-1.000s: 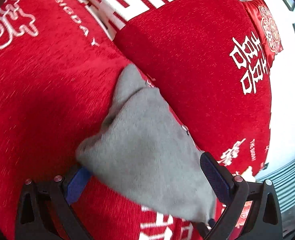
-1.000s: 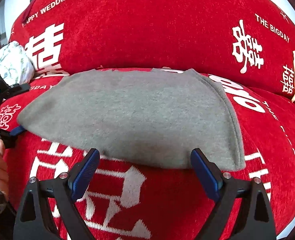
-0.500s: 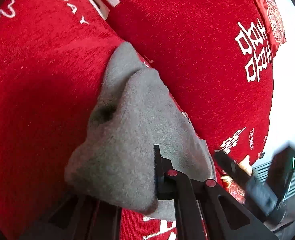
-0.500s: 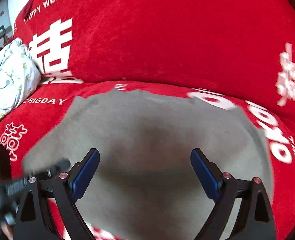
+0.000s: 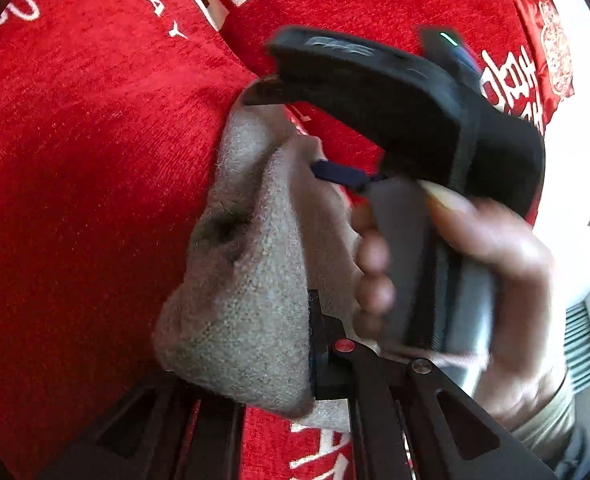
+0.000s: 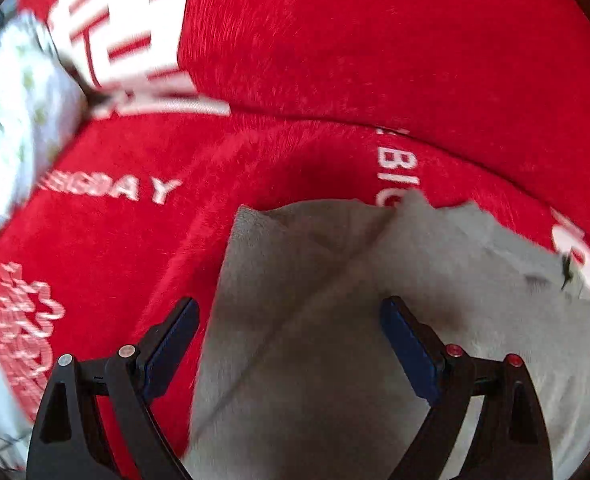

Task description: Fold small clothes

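The fold looks barely begun. In the left wrist view the left claw, at the bottom centre of the frame, is pressed together on a bunched corner of the grey garment, which rises from the claw toward the middle of the frame in a rumpled ridge. In the right wrist view the same grey garment fills the lower centre and lower right, lying on the red sofa cover with one diagonal crease running across it; one layer seems to overlap another there, though I cannot tell whether that is a deliberate fold. The right claw stands spread above it, its blue pads on either side of the cloth and pinching nothing. The person's right hand and the dark body of that tool cross the right half of the left view, blurred.

Judged from this, one corner is gripped, the other side is not yet taken, and carrying an edge over and flattening the piece remain.

Count: one grey garment, two claws, one hand in view, one pale flowered bundle of cloth at the left edge, one small red embroidered cushion in the upper right.
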`<move>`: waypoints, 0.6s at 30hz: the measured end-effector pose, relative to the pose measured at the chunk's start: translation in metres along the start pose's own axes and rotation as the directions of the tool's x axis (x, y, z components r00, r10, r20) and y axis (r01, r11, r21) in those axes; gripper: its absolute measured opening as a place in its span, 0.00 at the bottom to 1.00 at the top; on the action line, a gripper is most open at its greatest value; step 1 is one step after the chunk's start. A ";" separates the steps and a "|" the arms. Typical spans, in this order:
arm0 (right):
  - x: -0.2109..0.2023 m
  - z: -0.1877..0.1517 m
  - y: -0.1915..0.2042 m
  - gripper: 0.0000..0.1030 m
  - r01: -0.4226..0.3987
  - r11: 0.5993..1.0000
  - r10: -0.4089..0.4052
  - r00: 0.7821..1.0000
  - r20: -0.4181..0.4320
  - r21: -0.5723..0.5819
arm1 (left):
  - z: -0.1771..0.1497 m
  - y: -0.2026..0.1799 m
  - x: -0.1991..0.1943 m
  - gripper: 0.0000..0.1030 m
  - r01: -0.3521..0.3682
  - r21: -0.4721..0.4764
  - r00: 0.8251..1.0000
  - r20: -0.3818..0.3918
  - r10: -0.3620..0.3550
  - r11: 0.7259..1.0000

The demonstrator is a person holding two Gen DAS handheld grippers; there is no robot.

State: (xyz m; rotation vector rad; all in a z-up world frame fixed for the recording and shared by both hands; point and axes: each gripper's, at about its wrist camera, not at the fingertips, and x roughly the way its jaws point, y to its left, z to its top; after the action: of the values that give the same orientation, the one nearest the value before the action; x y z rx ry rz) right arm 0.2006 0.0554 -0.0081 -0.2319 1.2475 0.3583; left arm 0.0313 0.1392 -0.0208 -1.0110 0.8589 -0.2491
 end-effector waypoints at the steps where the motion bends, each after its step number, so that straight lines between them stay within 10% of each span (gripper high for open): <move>1: 0.007 0.002 0.008 0.91 0.056 0.998 -0.056 0.998 -0.013 -0.042 | 0.001 0.000 0.000 0.09 0.001 -0.001 1.000 -0.008 -0.001 1.000; 6: 0.019 0.004 0.023 0.77 0.134 0.985 -0.137 0.990 -0.021 -0.109 | 0.001 -0.007 0.002 0.09 -0.048 0.040 0.999 -0.011 0.048 0.998; 9: 0.012 0.002 0.016 0.34 0.204 0.971 -0.207 0.978 -0.009 -0.125 | 0.000 -0.012 0.002 0.09 -0.082 0.068 0.996 -0.009 0.083 0.994; 18: -0.023 -0.006 -0.024 0.25 0.009 1.000 -0.010 0.997 0.071 0.012 | -0.011 -0.041 -0.003 0.09 -0.198 0.217 0.980 0.056 0.190 0.956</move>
State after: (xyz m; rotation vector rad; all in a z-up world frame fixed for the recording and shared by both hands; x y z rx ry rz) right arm 0.1986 0.0277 0.0110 -0.2130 1.1775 0.3482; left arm 0.0293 0.1121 0.0116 -0.7156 0.8720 -0.1553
